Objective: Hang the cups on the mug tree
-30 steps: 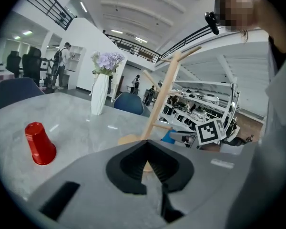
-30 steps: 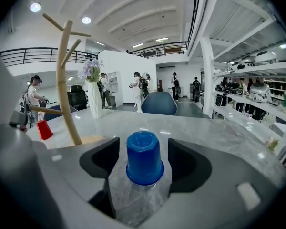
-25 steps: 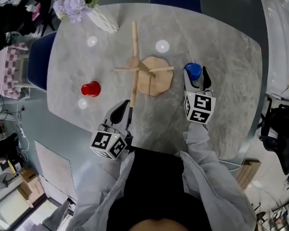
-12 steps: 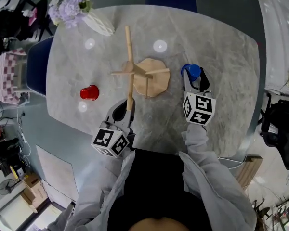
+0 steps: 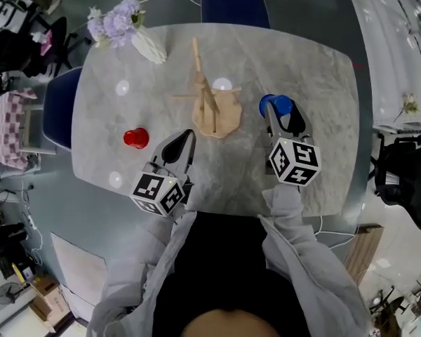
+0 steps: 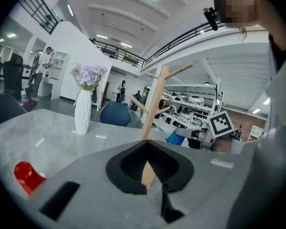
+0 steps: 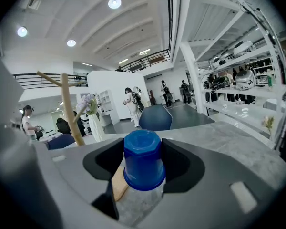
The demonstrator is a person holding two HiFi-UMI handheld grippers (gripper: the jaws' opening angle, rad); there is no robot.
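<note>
- At the table's (image 5: pixel 316 83) near edge, the left gripper (image 5: pixel 182 137) is held empty, jaws barely parted.
- To its right, an upturned blue cup (image 5: pixel 279 104) is clamped by the right gripper (image 5: pixel 282 118).
- Farther back, the red cup (image 5: pixel 135 137) and the wooden mug tree (image 5: pixel 205 100) are seen well apart.

The right gripper (image 7: pixel 143 162) has its jaws closed on the sides of a blue cup (image 7: pixel 143 149), held rim down with the grey bench (image 7: pixel 219 142) below it. A tan wooden slab (image 7: pixel 118 185) shows at the cup's lower left. The mug tree (image 7: pixel 69 109) stands upright at left, with a vase (image 7: pixel 96 125) of flowers just right of it. A blue chair (image 7: pixel 155 117) stands beyond the bench.
</note>
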